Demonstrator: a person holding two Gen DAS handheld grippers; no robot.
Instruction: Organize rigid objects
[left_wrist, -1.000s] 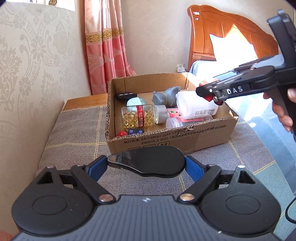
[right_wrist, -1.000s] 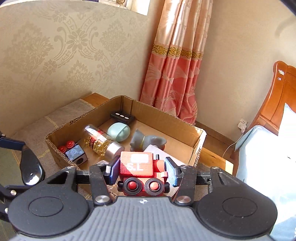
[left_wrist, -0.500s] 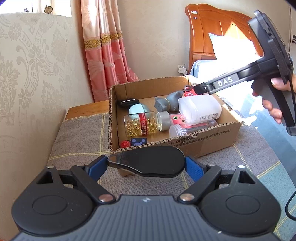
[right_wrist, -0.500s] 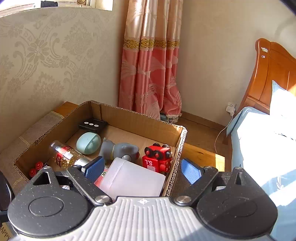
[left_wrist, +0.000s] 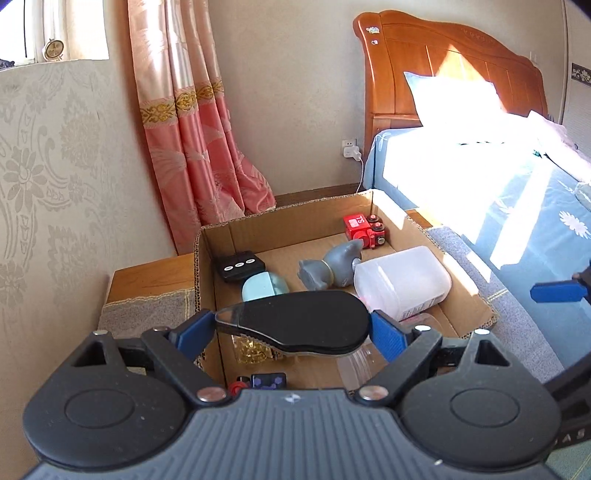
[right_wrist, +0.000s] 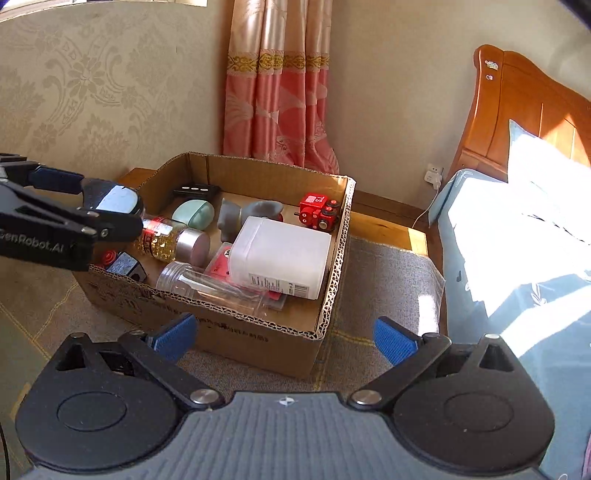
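The cardboard box (left_wrist: 201, 258) (right_wrist: 336, 258) stands on a grey cloth. A red toy robot (left_wrist: 364, 230) (right_wrist: 317, 212) lies on its side in the box's far right corner. My right gripper (right_wrist: 284, 338) hangs in front of the box's near wall, its jaws opening with nothing between them. One of its blue pads (left_wrist: 557, 291) shows at the right edge of the left wrist view. My left gripper (left_wrist: 291, 328) (right_wrist: 99, 203) is shut on a black oval mouse-like object (left_wrist: 295, 321) (right_wrist: 114, 199), held above the box's left side.
The box also holds a white bottle (right_wrist: 280, 254), a grey figure (right_wrist: 240, 214), a pill bottle (right_wrist: 170, 240), a teal oval case (right_wrist: 194, 212), a black remote (right_wrist: 195, 191) and a clear jar (right_wrist: 207, 282). A bed (left_wrist: 498, 192) is on the right, a curtain (right_wrist: 277, 92) behind.
The right gripper let go of the red toy robot into the box, opened wide and drew back. The left gripper carried the black object forward over the box.
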